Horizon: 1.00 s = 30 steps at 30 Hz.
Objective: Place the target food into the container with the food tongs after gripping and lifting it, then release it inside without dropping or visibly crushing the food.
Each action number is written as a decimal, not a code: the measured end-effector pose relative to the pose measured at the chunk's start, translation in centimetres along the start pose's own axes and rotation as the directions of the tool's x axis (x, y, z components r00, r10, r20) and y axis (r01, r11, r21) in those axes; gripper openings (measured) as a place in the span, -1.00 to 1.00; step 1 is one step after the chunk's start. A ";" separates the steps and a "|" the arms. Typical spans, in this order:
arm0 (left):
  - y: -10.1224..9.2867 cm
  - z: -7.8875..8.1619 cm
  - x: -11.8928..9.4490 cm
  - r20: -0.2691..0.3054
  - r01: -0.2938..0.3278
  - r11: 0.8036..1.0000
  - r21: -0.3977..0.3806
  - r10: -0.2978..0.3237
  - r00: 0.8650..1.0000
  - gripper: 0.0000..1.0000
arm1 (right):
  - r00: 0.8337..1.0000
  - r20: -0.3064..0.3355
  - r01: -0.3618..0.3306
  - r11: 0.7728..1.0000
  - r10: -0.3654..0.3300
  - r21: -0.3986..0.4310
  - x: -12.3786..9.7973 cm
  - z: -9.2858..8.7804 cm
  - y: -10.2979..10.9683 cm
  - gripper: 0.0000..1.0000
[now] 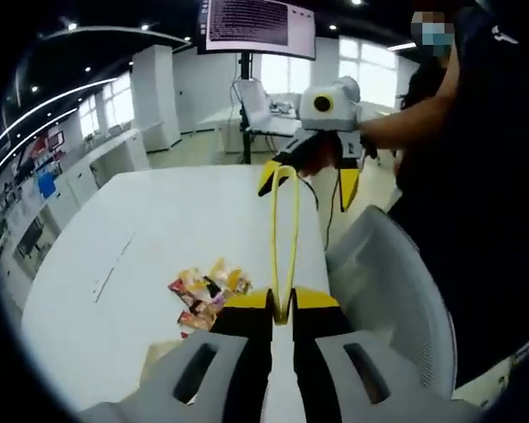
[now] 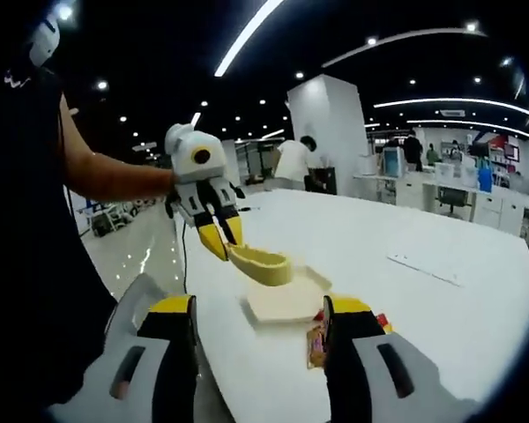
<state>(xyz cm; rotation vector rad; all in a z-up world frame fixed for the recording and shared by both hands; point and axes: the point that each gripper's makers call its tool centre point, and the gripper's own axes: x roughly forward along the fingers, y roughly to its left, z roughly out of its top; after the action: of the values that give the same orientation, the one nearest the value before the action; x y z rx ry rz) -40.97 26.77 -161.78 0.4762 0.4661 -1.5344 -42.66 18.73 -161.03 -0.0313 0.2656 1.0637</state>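
My left tool (image 1: 282, 319) clamps the yellow food tongs (image 1: 284, 238) by their hinge above the white desk (image 1: 141, 256). Snack packets (image 1: 207, 295) lie on the desk just below. My right tool (image 2: 257, 330) hangs open over the shallow container (image 2: 286, 300). I should squeeze the tongs gently.

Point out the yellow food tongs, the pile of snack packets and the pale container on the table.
yellow food tongs (image 1: 283, 238), left gripper view, on the long arms.
snack packets (image 1: 206, 293), left gripper view, middle of the pile.
pale container (image 2: 282, 304), right gripper view, on its flat tray part.
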 end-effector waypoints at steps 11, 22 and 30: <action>-0.3 4.6 -2.5 0.035 0.033 0.999 0.016 -0.033 0.999 -0.95 | 0.987 0.104 -0.130 0.991 0.126 0.030 0.5 5.1 1.2 -0.12; -1.5 7.3 -2.8 0.060 0.086 0.996 -0.001 -0.086 0.994 -0.95 | 0.964 0.182 -0.204 0.978 0.195 0.034 0.9 8.4 2.4 -0.26; -2.0 8.4 -2.4 0.057 0.116 0.993 -0.013 -0.115 0.992 -0.94 | 0.936 0.241 -0.277 0.960 0.258 0.047 1.7 10.1 3.8 -0.39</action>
<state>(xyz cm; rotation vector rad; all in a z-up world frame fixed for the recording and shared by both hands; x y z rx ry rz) -43.02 24.07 -153.50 0.3984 0.4691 -1.6500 -43.14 23.55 -151.30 0.2072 0.1000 1.3146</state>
